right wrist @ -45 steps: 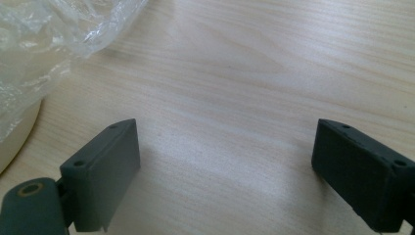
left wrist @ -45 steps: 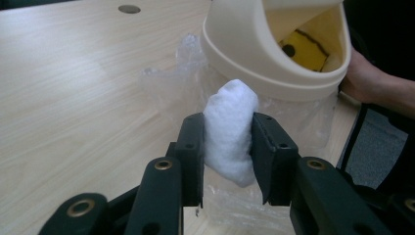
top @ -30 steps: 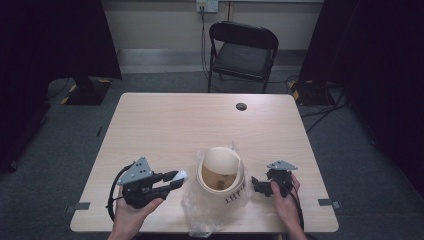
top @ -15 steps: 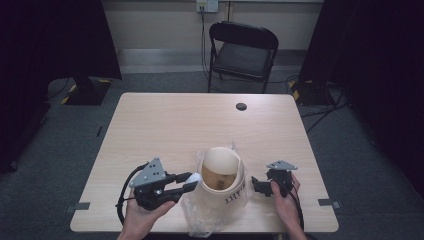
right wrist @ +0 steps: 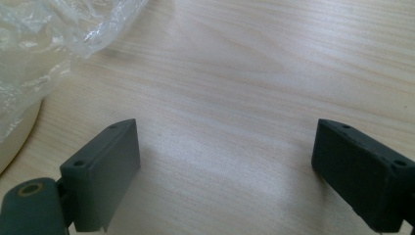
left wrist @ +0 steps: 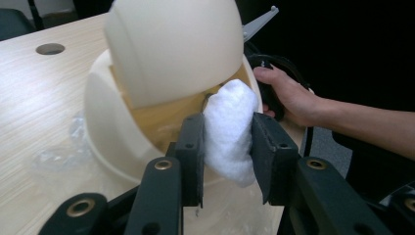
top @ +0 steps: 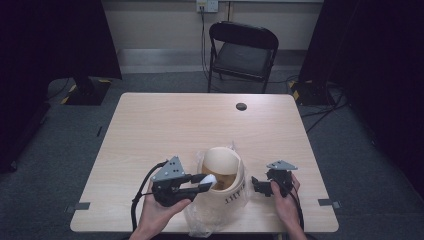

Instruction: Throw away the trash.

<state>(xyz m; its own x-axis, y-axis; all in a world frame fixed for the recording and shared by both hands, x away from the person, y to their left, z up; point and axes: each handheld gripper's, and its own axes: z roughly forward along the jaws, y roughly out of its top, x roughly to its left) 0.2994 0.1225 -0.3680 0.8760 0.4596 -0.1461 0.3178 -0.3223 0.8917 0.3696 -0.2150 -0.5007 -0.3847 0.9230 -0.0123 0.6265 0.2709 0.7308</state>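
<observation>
Holding: my left gripper [left wrist: 227, 147] pinches a white wad [left wrist: 230, 129] at the bin [top: 222, 172] mouth ahead.
Right gripper [right wrist: 225, 171]: wide open, empty.
Risk: wad may snag the swing lid [left wrist: 171, 46] and drop.

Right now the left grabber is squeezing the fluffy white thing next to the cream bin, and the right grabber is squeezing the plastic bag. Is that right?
Not quite. The right gripper isn't squeezing the plastic bag: the right gripper view shows its jaws wide apart over bare table, holding nothing. The rest is right: the left gripper does clamp the white fluffy wad at the cream bin.
</observation>
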